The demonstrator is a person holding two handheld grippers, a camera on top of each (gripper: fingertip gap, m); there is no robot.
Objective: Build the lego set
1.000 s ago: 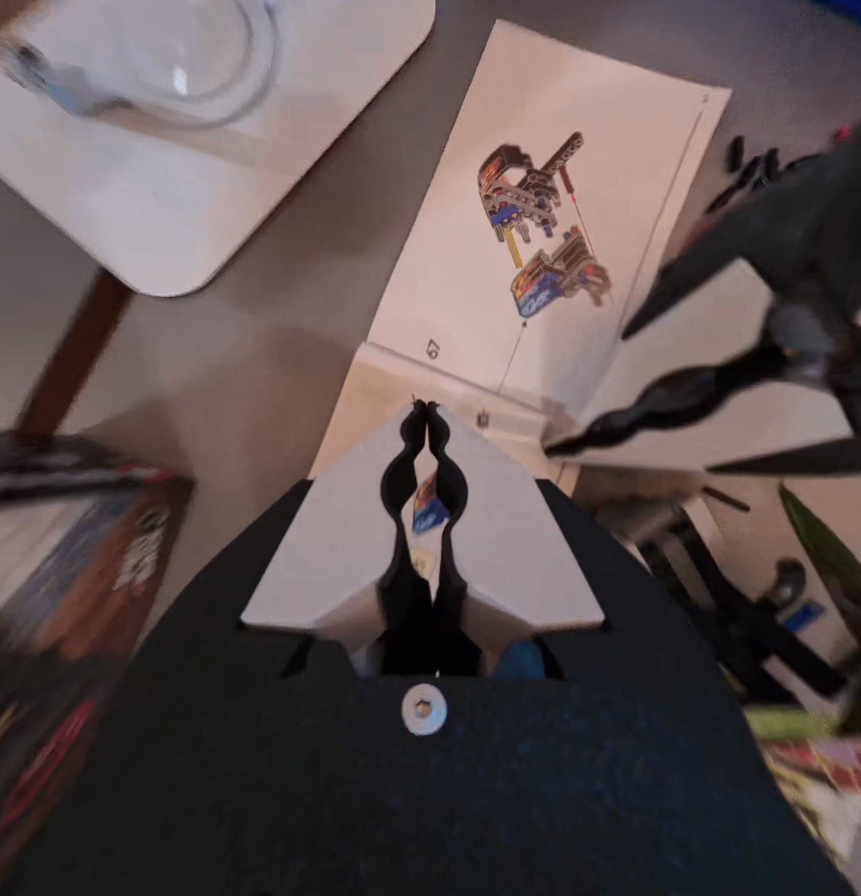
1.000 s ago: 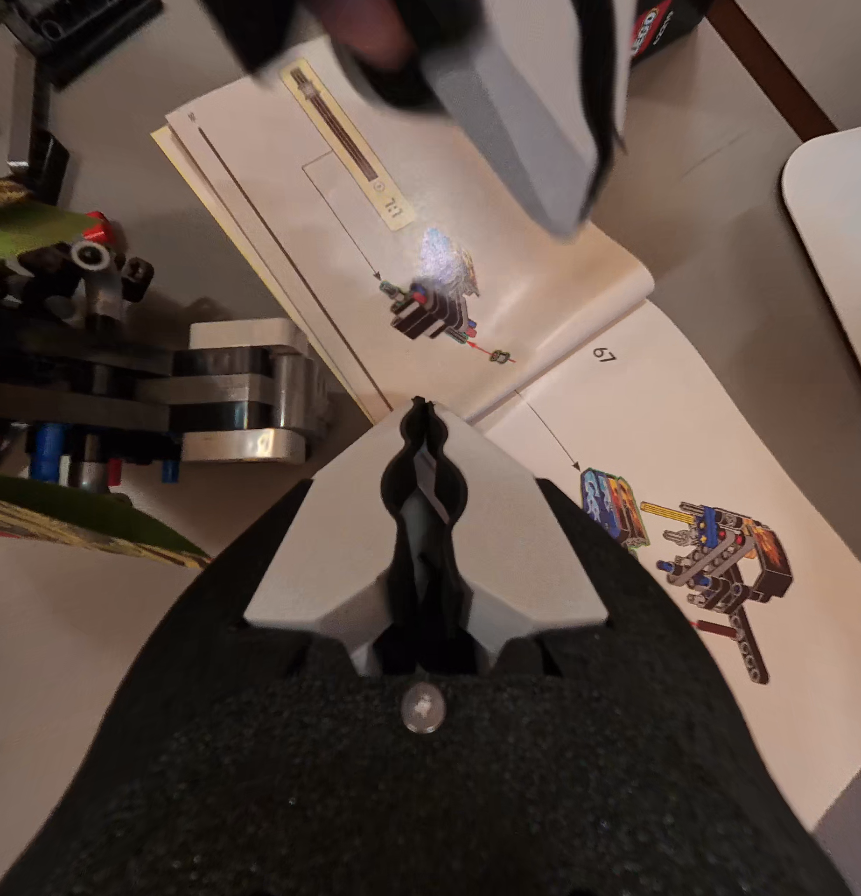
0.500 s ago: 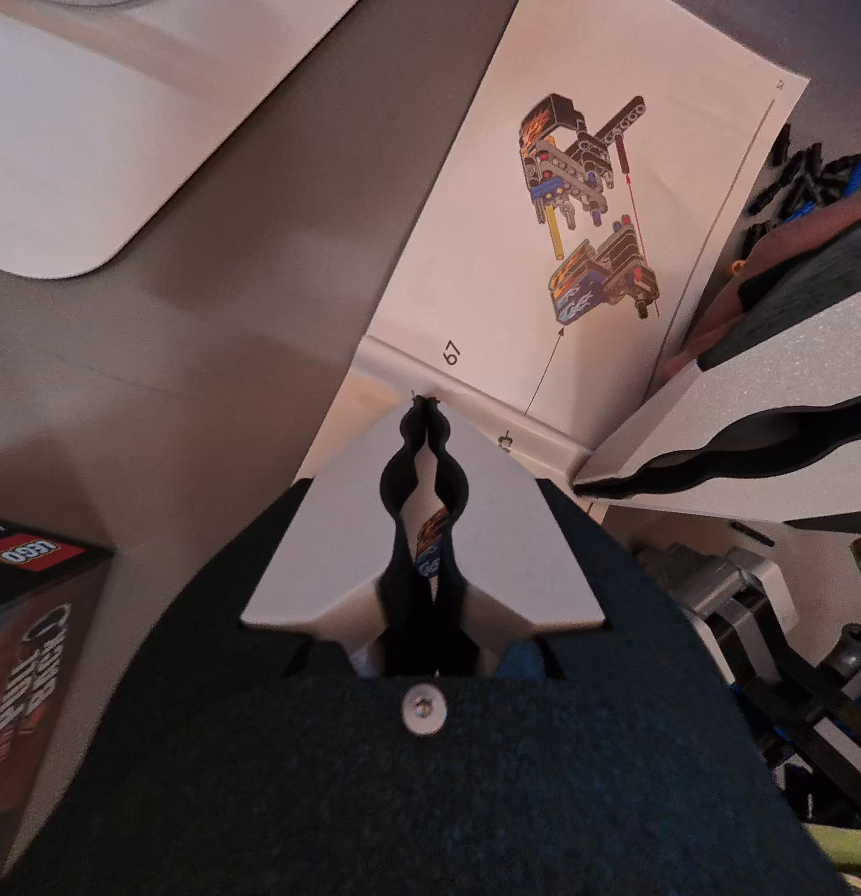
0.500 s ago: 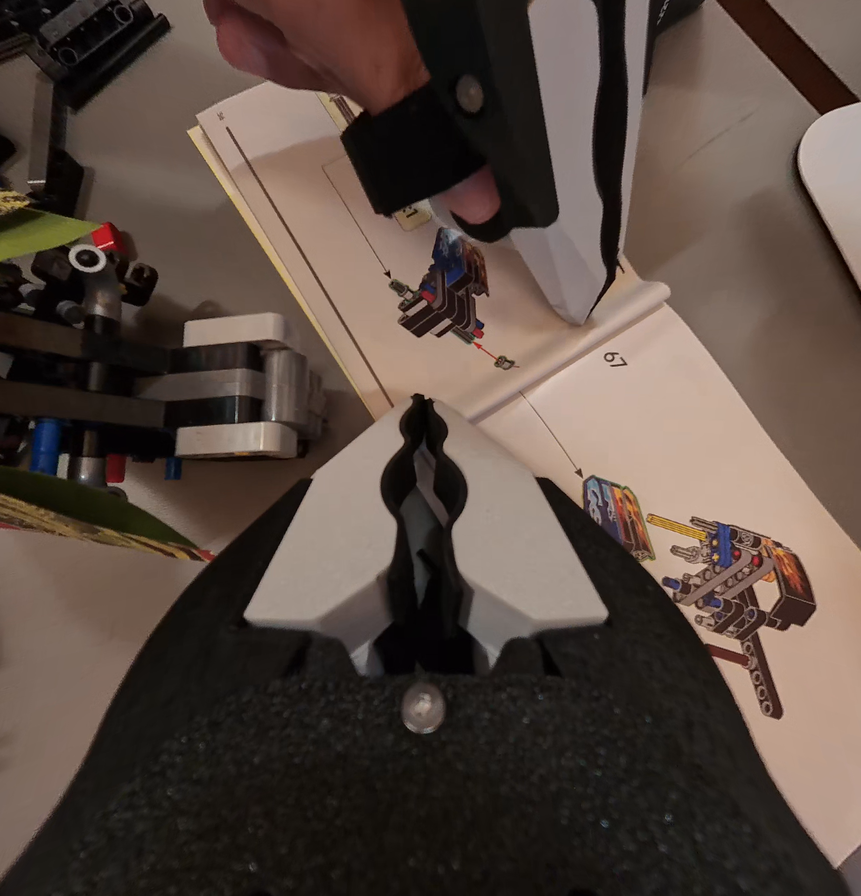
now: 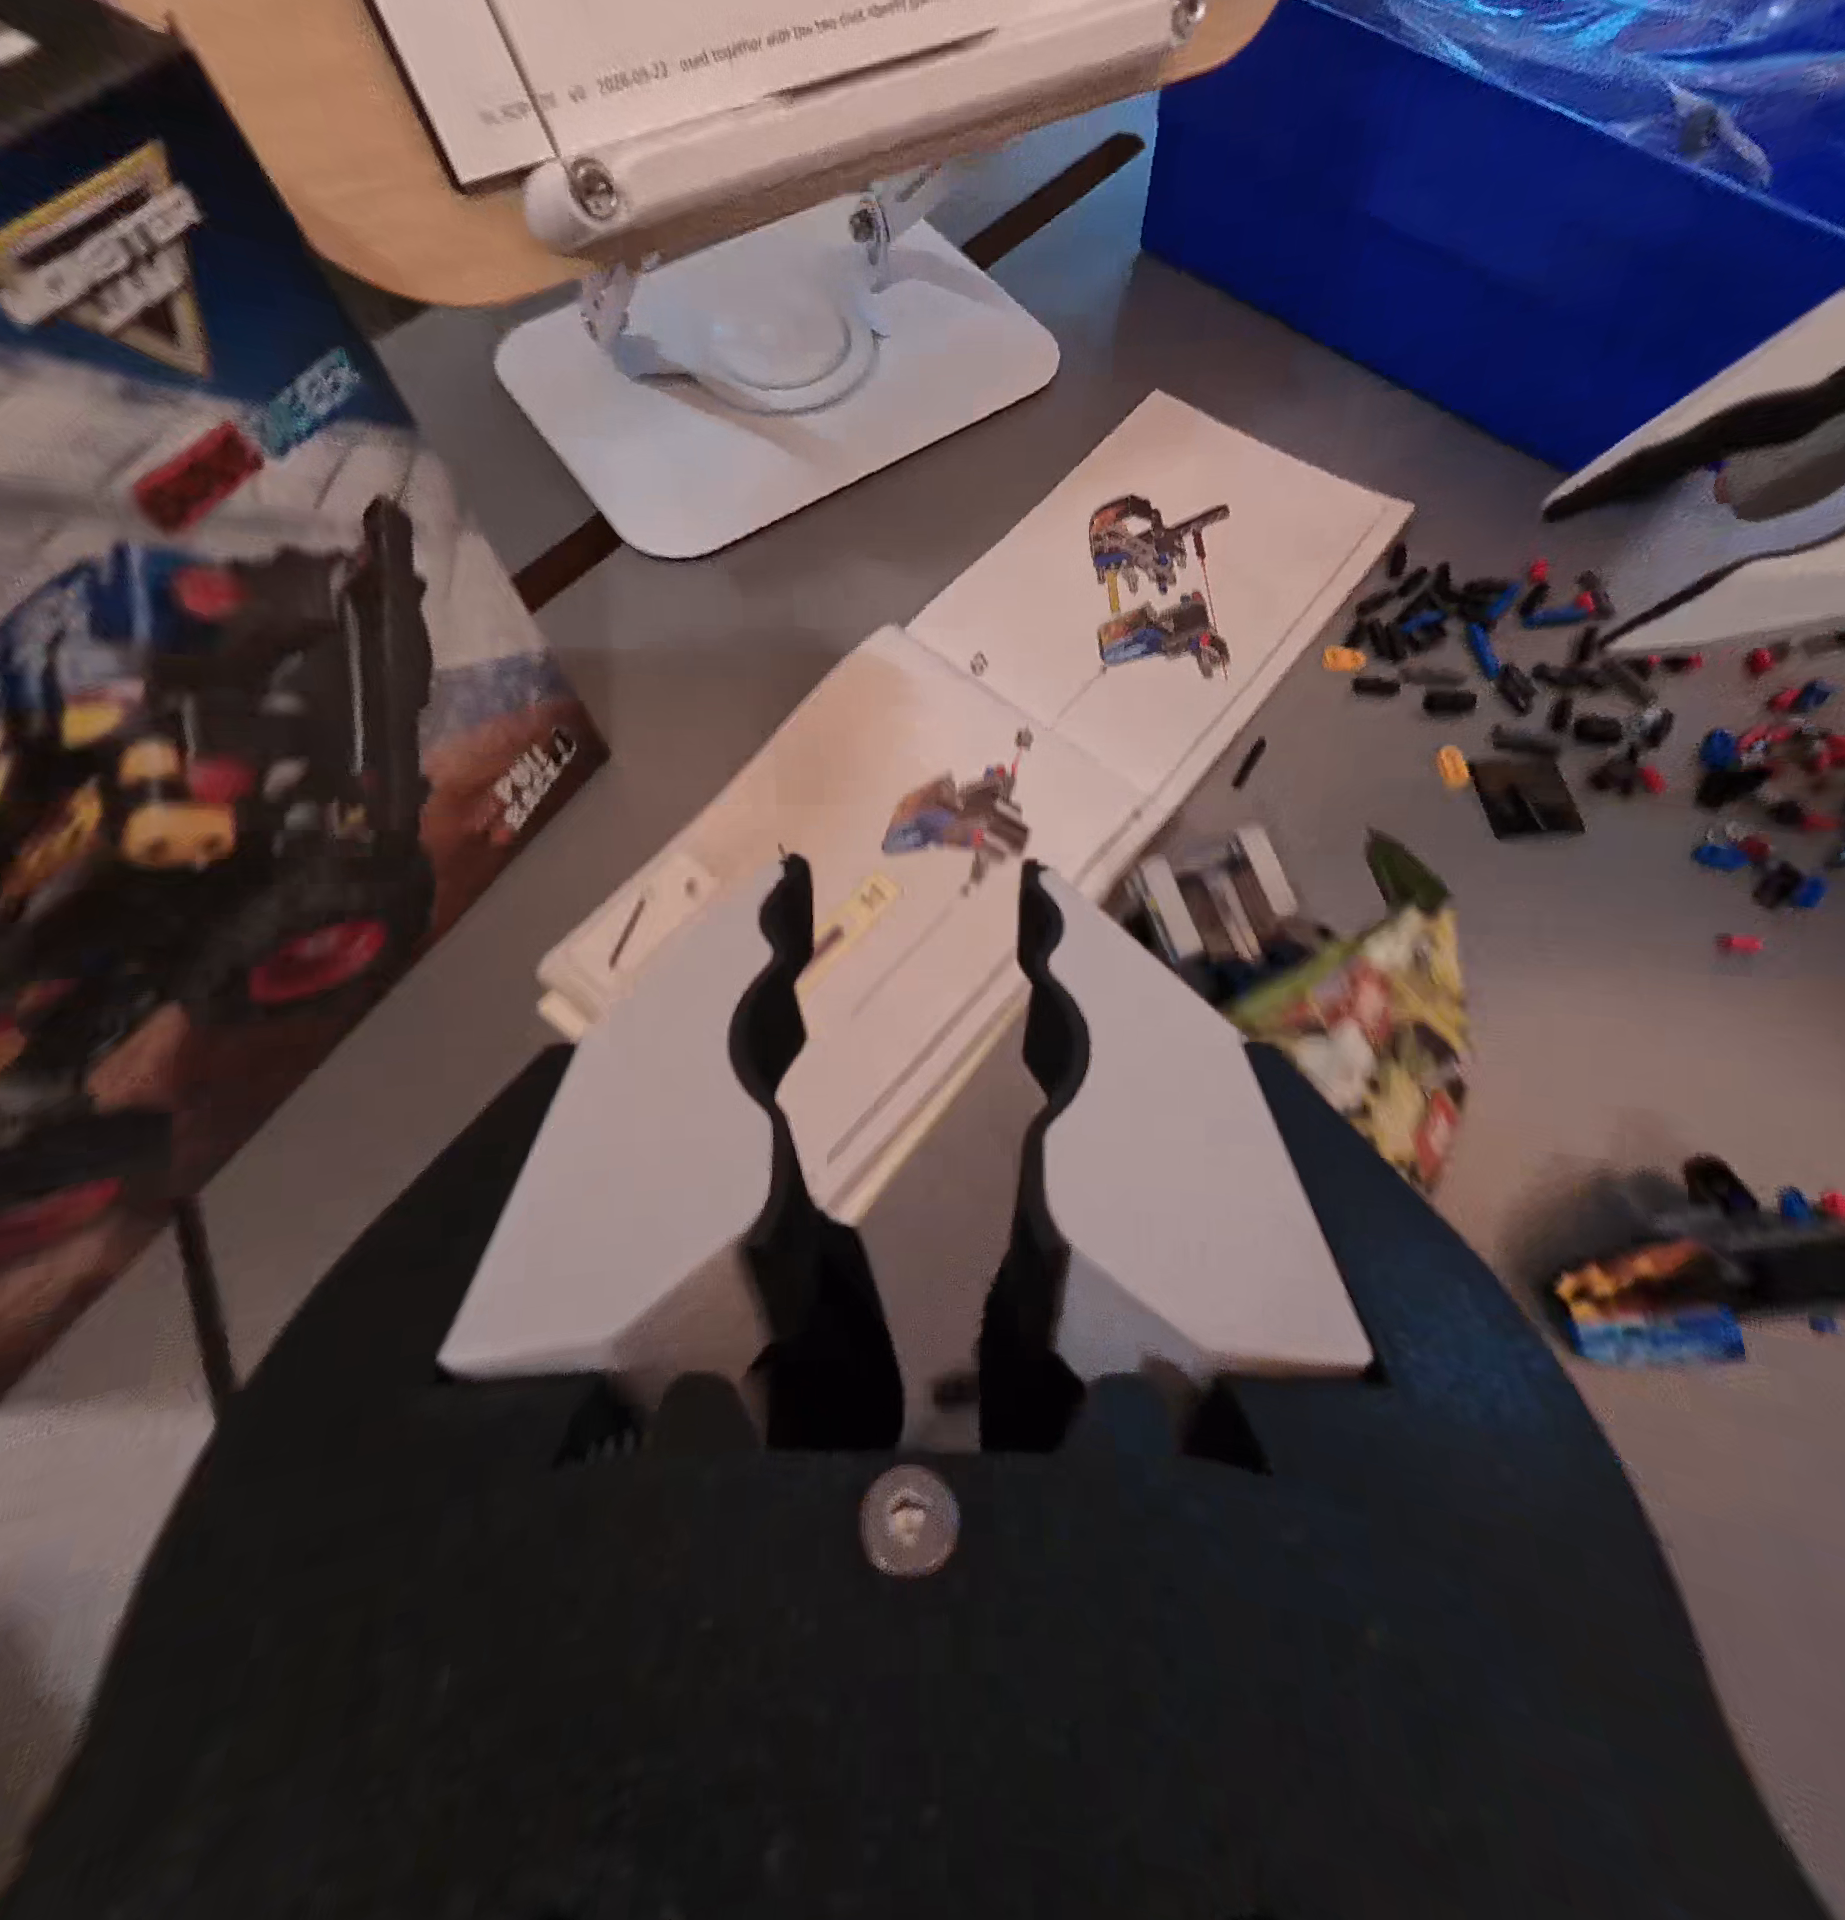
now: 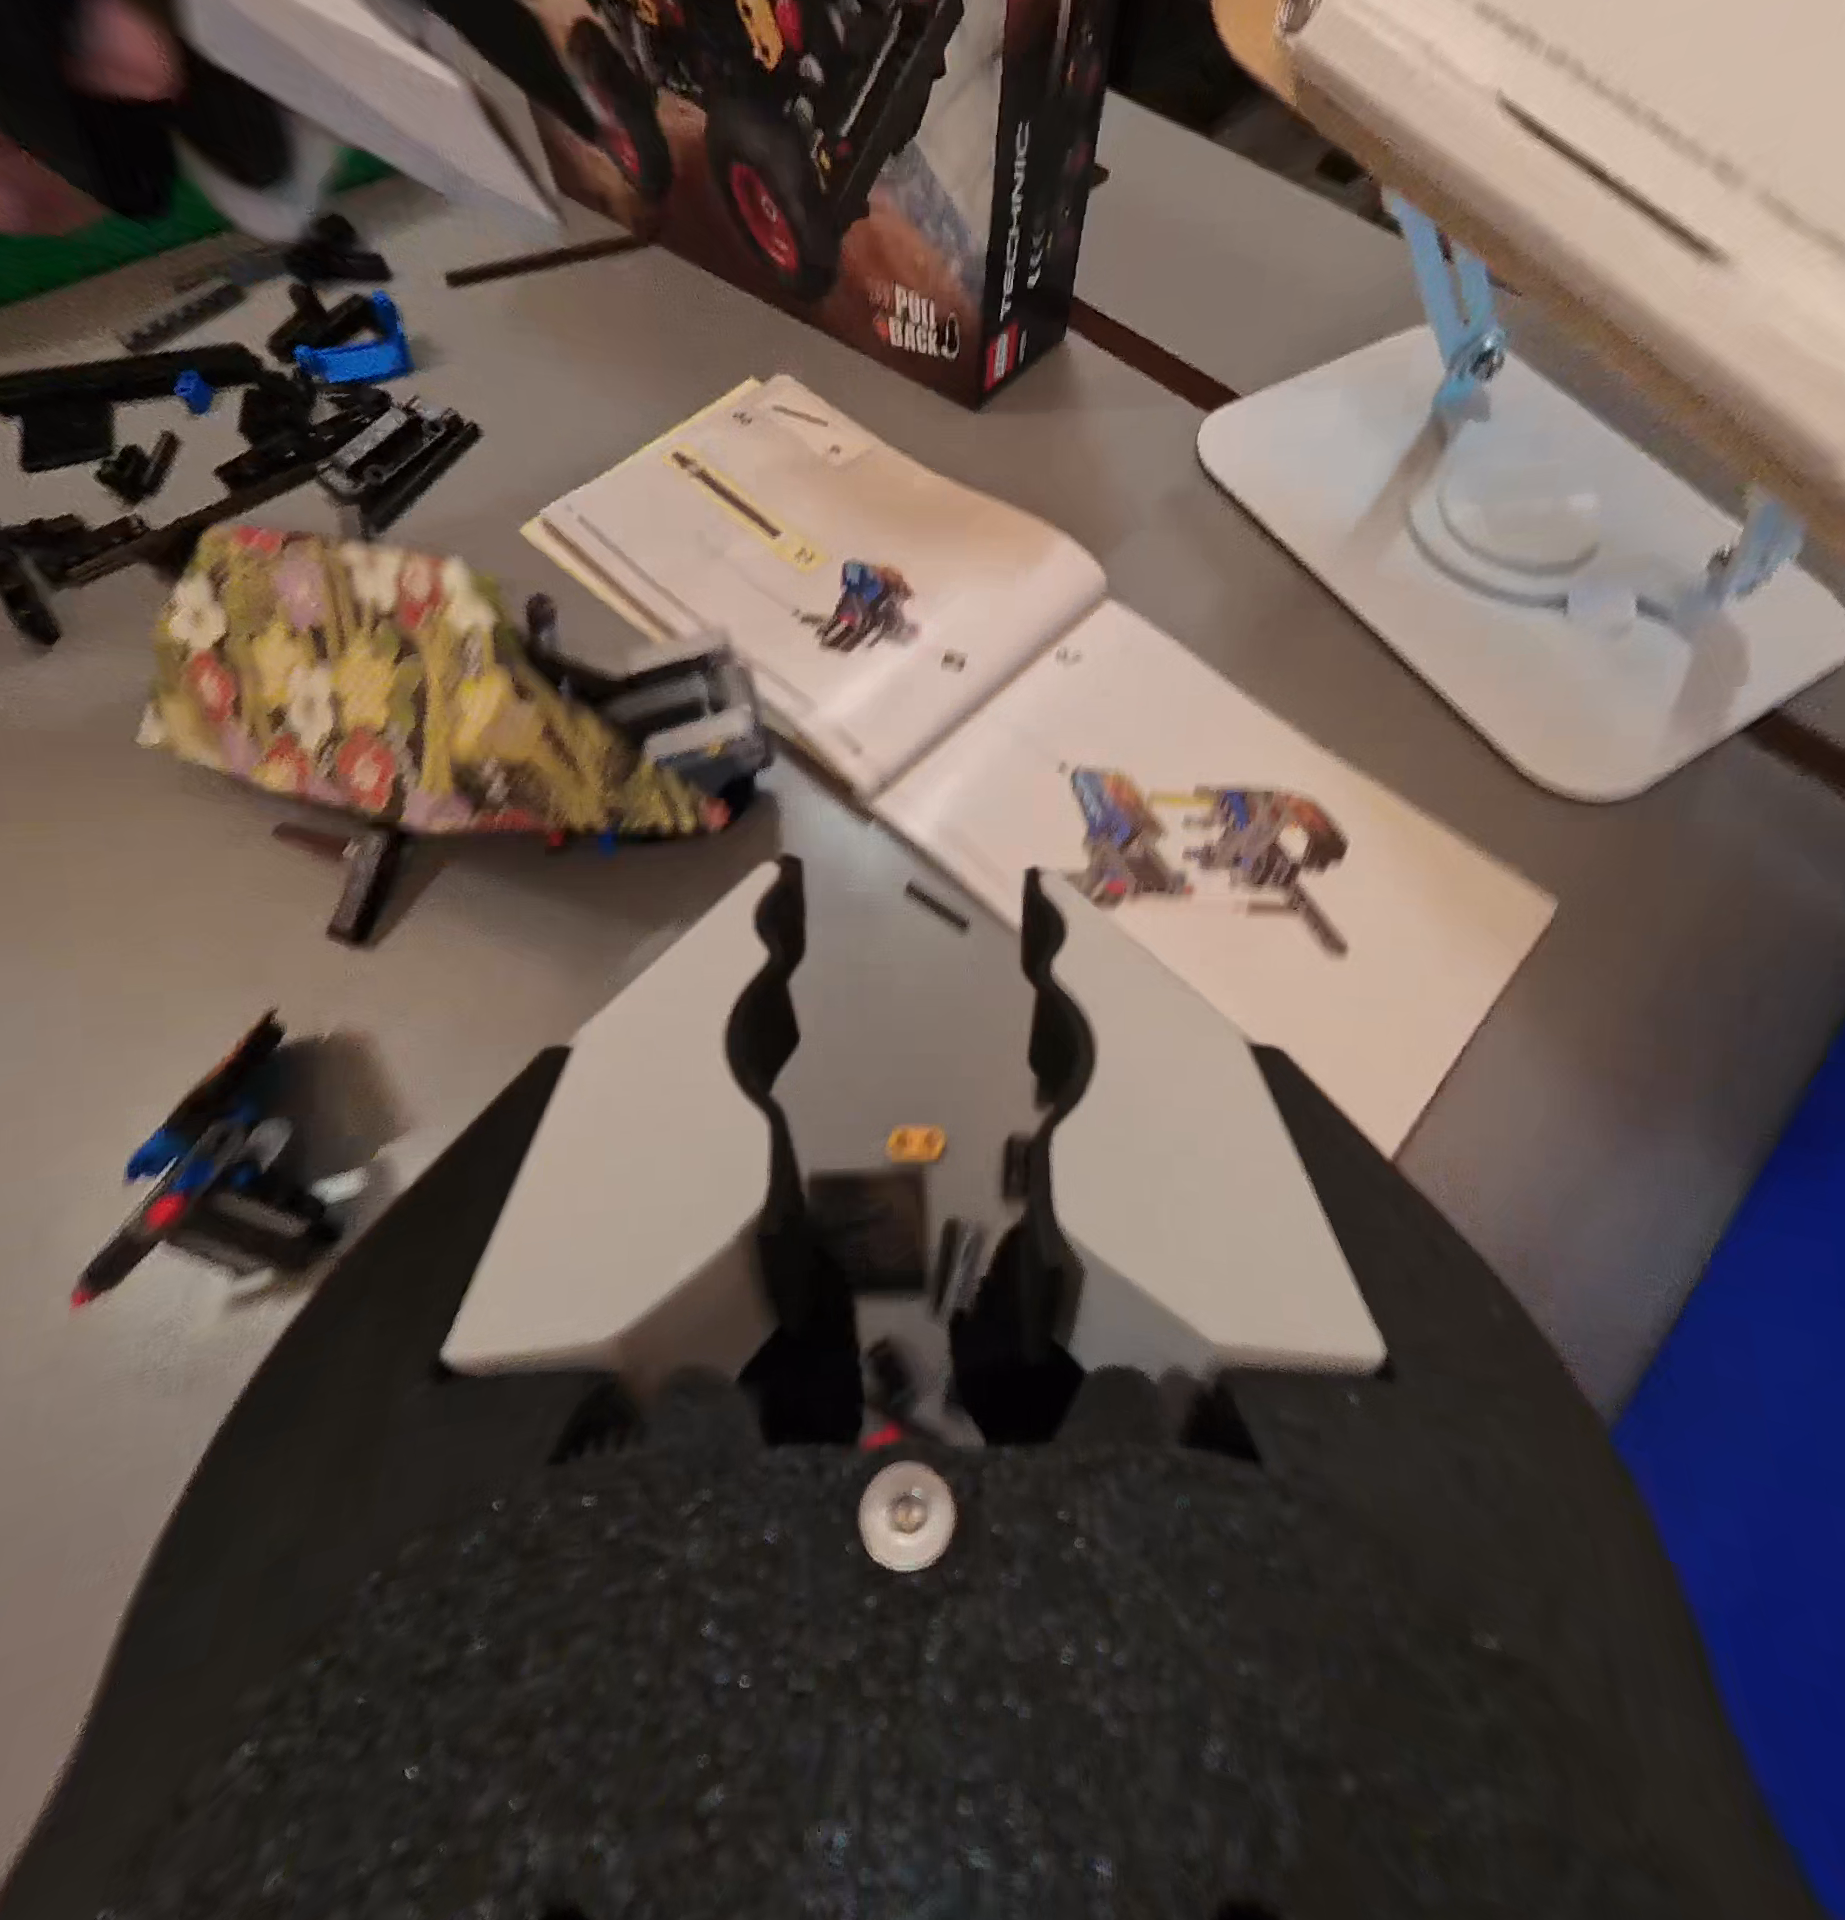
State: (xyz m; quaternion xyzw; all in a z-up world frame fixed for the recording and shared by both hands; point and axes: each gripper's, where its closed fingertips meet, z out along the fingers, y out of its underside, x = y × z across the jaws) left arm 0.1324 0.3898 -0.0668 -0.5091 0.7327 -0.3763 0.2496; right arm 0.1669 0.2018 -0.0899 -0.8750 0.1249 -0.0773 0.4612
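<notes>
The open instruction booklet point(image 5: 1001, 790) lies flat on the grey table; it also shows in the right wrist view point(image 6: 1001, 727). My left gripper point(image 5: 910, 883) is open and empty, raised above the booklet's near corner. My right gripper point(image 6: 905, 888) is open and empty, raised above the table near the booklet. A part-built model with a green patterned panel point(image 6: 378, 675) lies left of the booklet, also in the left wrist view point(image 5: 1354, 997). A small sub-assembly point(image 5: 1707, 1278) with blue, black and orange parts lies apart; it shows in the right wrist view point(image 6: 211, 1174) too.
The set's box point(image 5: 191, 810) stands at the left, also in the right wrist view point(image 6: 845, 177). A white stand point(image 5: 783, 384) holds a board behind the booklet. Loose small pieces point(image 5: 1583, 686) are scattered at the right. A blue bin point(image 5: 1500, 208) stands at the back. Black beams point(image 6: 222, 416) lie far left. Across from one pair of fingers to the other is roughly 20 cm. The left gripper is farther from the small sub-assembly point(image 5: 1707, 1278), some 25 cm, than the right, some 15 cm. Look for it in the right wrist view point(image 6: 200, 1124) too.
Both grippers were shut low on the booklet's pages. Now both are open and have pulled up and back, so the whole table shows.
</notes>
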